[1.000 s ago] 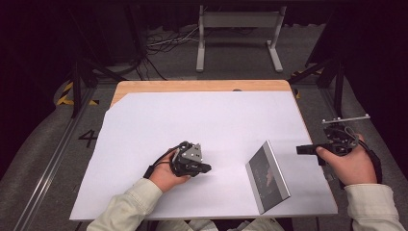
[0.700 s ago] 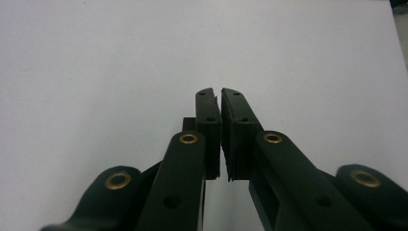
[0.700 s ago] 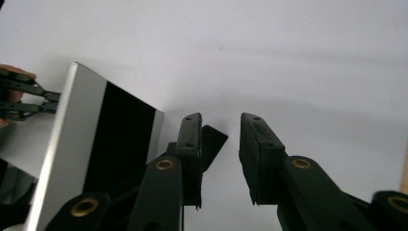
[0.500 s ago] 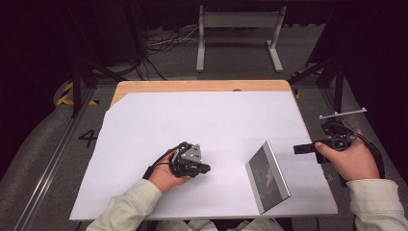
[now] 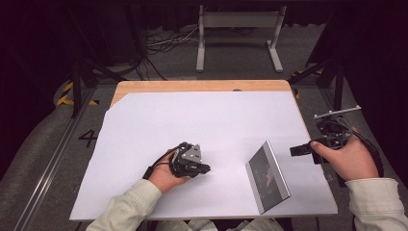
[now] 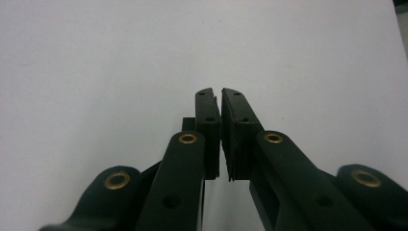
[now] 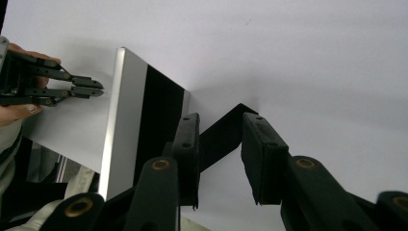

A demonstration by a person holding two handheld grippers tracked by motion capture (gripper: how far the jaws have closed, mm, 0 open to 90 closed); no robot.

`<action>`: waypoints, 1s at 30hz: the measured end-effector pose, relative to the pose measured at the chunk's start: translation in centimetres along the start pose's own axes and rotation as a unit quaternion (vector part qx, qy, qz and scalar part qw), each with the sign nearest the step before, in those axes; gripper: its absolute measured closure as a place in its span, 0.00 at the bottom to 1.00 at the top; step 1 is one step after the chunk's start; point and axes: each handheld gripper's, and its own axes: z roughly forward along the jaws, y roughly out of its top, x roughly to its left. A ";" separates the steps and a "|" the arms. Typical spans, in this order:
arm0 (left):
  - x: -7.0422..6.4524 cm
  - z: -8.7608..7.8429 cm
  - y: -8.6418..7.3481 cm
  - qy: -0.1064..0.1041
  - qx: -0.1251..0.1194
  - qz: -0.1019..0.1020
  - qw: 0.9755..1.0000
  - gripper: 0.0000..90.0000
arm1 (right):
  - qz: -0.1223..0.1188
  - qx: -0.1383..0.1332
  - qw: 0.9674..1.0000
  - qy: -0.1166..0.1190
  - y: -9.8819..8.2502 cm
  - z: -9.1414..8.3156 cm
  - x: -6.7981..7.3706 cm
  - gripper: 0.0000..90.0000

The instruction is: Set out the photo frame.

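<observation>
left hand-held gripper (image 5: 204, 169) rests nearly closed, empty, on the white worktop (image 5: 192, 120); right hand-held gripper (image 5: 294, 150), empty, has just been opening beside the tablet (image 5: 267, 176).

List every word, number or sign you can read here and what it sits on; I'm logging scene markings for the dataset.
"4": painted on the grey floor left of the table.
Yellow and black hazard stripes: a marking on the floor farther back on the left, no text.
Tablet-like slab: faint marks on its dark face in the high view, too blurred to read.
Left gripper and right gripper: no lettering visible.
</observation>
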 end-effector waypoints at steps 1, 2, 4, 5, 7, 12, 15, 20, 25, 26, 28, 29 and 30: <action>0.0 0.0 0.0 0.000 0.001 0.000 1.000 0.96 | -0.002 0.002 1.000 0.000 -0.1 -0.1 0.2 0.76; 0.0 0.1 0.0 -0.001 -0.001 0.002 1.000 0.96 | 0.000 0.001 1.000 0.002 -0.1 -0.1 0.4 0.75; 0.0 0.1 0.0 -0.001 0.002 0.001 1.000 0.96 | -0.004 0.002 1.000 0.002 -0.3 -0.2 0.8 0.75; 0.0 0.1 0.0 -0.001 0.001 0.001 1.000 0.96 | -0.004 0.001 1.000 0.002 -0.3 -0.2 0.9 0.75; 0.0 0.1 0.0 -0.001 0.001 0.002 1.000 0.96 | -0.008 0.002 1.000 0.004 -0.4 -0.2 1.4 0.74; 0.0 0.1 -0.1 -0.001 0.004 0.001 1.000 0.96 | -0.025 0.002 1.000 0.006 -0.6 0.0 2.4 0.74; 0.0 0.2 -0.1 -0.002 0.004 0.002 1.000 0.96 | -0.032 0.006 0.999 0.008 -0.7 0.0 3.0 0.73; 0.0 0.1 -0.1 -0.003 0.004 0.002 1.000 0.96 | -0.036 0.008 0.999 0.014 -0.8 0.1 3.8 0.72; 0.1 0.1 -0.1 -0.002 0.004 0.002 1.000 0.96 | -0.035 0.019 0.999 0.019 -1.0 0.6 4.1 0.71; 0.1 0.1 -0.1 -0.002 0.004 0.002 1.000 0.96 | -0.034 0.020 0.999 0.017 -1.0 0.7 4.2 0.71; 0.1 0.1 -0.1 -0.002 0.004 0.001 1.000 0.96 | -0.032 0.020 0.999 0.017 -1.1 0.8 4.2 0.71; 0.1 0.1 -0.1 -0.002 0.004 0.001 1.000 0.96 | -0.029 0.019 0.999 0.017 -1.1 0.8 4.2 0.71; 0.1 0.2 -0.1 -0.002 0.004 0.002 1.000 0.96 | -0.029 0.016 0.999 0.016 -1.1 0.7 4.1 0.71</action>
